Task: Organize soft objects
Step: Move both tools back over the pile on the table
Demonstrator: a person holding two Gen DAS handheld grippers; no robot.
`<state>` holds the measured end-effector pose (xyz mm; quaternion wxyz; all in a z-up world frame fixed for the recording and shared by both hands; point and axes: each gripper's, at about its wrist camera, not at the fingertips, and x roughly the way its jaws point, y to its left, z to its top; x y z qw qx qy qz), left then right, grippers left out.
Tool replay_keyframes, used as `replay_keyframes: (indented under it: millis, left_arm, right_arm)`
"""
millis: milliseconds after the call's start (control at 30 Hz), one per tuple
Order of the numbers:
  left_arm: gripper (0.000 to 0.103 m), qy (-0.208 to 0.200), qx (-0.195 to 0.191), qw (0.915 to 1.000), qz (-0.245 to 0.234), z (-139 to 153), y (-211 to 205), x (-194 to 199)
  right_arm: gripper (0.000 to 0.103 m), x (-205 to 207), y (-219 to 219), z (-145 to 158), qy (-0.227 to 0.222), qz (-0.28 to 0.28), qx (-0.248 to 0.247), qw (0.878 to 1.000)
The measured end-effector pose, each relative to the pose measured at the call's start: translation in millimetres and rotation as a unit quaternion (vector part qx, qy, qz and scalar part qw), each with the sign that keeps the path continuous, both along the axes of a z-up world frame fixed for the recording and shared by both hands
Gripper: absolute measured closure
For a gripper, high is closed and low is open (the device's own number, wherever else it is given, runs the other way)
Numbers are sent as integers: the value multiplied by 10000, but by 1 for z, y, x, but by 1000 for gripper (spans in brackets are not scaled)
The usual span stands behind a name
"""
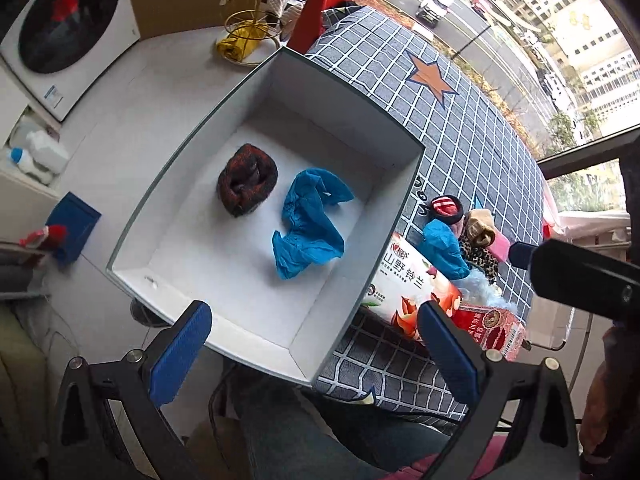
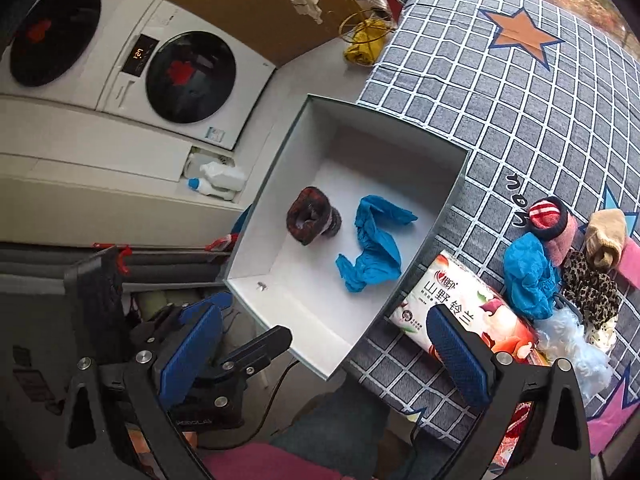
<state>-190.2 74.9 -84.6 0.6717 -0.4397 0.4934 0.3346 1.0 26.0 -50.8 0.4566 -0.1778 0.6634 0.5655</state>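
Observation:
A white open box (image 1: 224,312) (image 2: 320,348) sits at the left edge of the checked table cloth (image 1: 460,128) (image 2: 520,120). Inside lie a rolled dark red sock (image 1: 247,179) (image 2: 314,221) and a crumpled blue cloth (image 1: 308,224) (image 2: 374,248). Right of the box is a pile: another blue cloth (image 1: 446,250) (image 2: 528,276), a red striped sock (image 1: 446,206) (image 2: 548,216), a beige sock (image 2: 606,240), a leopard-print piece (image 2: 592,292). My left gripper (image 1: 316,356) hangs open above the box's near end, empty. My right gripper (image 2: 324,356) is open and empty over the box's near corner.
A tissue pack (image 1: 408,284) (image 2: 460,312) lies against the box's right wall, with white fluff (image 2: 576,344) beside it. Washing machines (image 2: 160,64) stand to the left, bottles (image 2: 216,180) below them. A yellow wire rack (image 1: 248,28) stands beyond the box.

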Motion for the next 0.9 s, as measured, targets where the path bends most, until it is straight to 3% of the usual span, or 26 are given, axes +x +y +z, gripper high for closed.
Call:
replay_keyframes:
  millis: [133,300,533,700,900]
  left_arm:
    - [0,-52,-26,9995,300,11,-27,3]
    - [0,59,183,9995,264,29,-46,21]
    - [0,-59,398,9988,-278,57,-63,68]
    - [0,-150,344,9972,-640,65,-68,103]
    - [0,287,408,9913,-1218,57,-65,163]
  right_arm:
    - [0,12,-25,7,269,106,35,9996]
    - [0,41,-59,18,447,-133,173,9988]
    - [0,109,-110,29,505,-984,370,9932]
    - [0,167,-155,26,383,-1882,378,9807]
    - [0,222,-204,-3,174,-2684,-56,9631]
